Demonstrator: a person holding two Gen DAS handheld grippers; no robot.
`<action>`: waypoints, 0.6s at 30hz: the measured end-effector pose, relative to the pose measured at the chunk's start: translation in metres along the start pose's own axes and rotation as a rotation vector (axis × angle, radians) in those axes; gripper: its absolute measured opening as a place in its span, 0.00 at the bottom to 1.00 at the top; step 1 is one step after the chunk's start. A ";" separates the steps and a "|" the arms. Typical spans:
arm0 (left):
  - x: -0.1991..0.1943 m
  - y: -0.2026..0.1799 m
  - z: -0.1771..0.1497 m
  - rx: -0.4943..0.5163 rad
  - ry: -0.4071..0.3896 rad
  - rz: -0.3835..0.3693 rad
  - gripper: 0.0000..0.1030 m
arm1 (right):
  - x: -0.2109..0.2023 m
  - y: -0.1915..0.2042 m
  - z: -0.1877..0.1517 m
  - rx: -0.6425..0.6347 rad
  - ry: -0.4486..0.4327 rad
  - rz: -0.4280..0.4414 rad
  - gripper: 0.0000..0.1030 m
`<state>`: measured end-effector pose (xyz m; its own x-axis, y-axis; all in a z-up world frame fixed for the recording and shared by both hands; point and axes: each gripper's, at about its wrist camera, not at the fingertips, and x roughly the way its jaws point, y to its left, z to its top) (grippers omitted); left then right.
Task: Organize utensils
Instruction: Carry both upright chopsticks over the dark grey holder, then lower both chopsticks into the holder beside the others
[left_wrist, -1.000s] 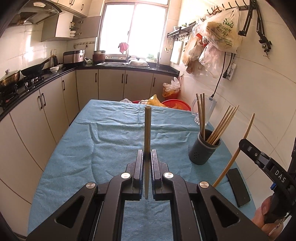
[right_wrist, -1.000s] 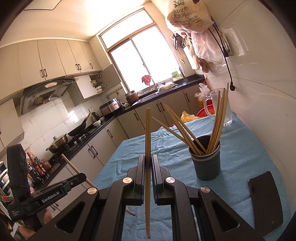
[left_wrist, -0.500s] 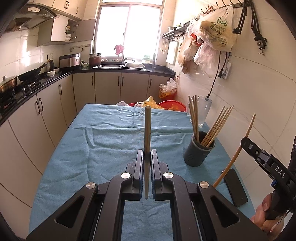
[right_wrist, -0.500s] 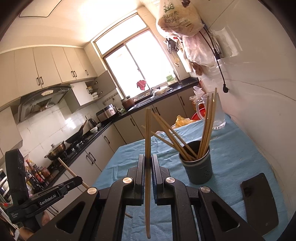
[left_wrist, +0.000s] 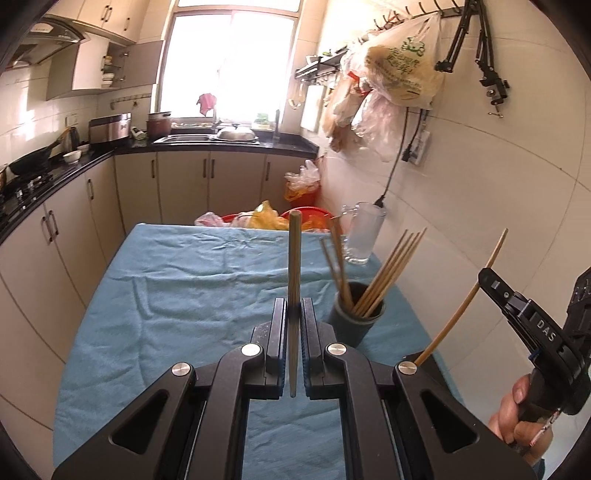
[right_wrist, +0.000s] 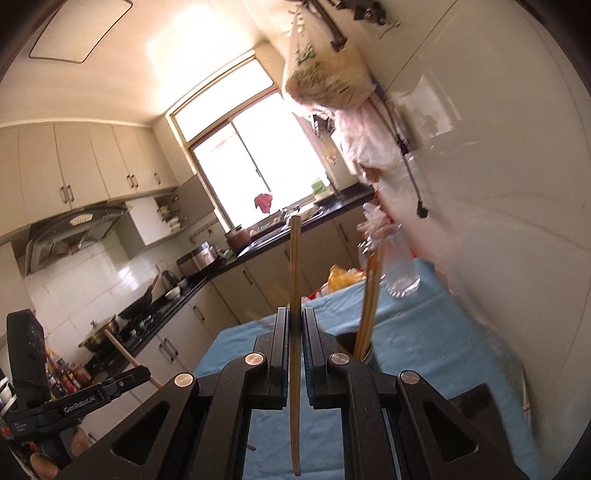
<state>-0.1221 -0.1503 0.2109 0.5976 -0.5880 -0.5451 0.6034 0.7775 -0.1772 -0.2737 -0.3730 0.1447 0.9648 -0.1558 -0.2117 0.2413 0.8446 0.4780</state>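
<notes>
My left gripper (left_wrist: 294, 310) is shut on a wooden chopstick (left_wrist: 294, 258) that stands upright between its jaws. My right gripper (right_wrist: 294, 319) is shut on a second chopstick (right_wrist: 294, 266), also upright. In the left wrist view the right gripper (left_wrist: 487, 278) shows at the right edge with its chopstick (left_wrist: 461, 302) slanting up, held by a hand (left_wrist: 517, 417). A dark grey holder (left_wrist: 356, 319) with several chopsticks stands on the blue cloth, ahead and right of the left gripper. In the right wrist view the holder (right_wrist: 365, 352) sits just past the right jaw.
A blue cloth (left_wrist: 192, 288) covers the table. A clear glass mug (left_wrist: 364, 232) stands at the far right corner by the tiled wall. A black flat object (right_wrist: 480, 402) lies near the holder. Red basins with plastic bags (left_wrist: 273, 219) sit beyond the table's far edge. Kitchen cabinets run along the left.
Both grippers have risen and drawn nearer the holder, each still shut on its chopstick. The right wrist view has tilted upward and rolled, and the holder now sits partly behind its right jaw.
</notes>
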 end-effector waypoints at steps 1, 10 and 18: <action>0.002 -0.004 0.004 0.001 0.002 -0.010 0.06 | 0.000 -0.002 0.005 0.004 -0.007 -0.005 0.07; 0.013 -0.048 0.052 0.045 -0.050 -0.073 0.06 | -0.003 -0.019 0.046 0.031 -0.088 -0.044 0.07; 0.034 -0.075 0.083 0.059 -0.078 -0.101 0.06 | 0.008 -0.025 0.073 0.039 -0.139 -0.064 0.07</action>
<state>-0.1032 -0.2472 0.2738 0.5702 -0.6800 -0.4609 0.6913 0.7003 -0.1780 -0.2645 -0.4331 0.1933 0.9519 -0.2802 -0.1242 0.3039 0.8103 0.5010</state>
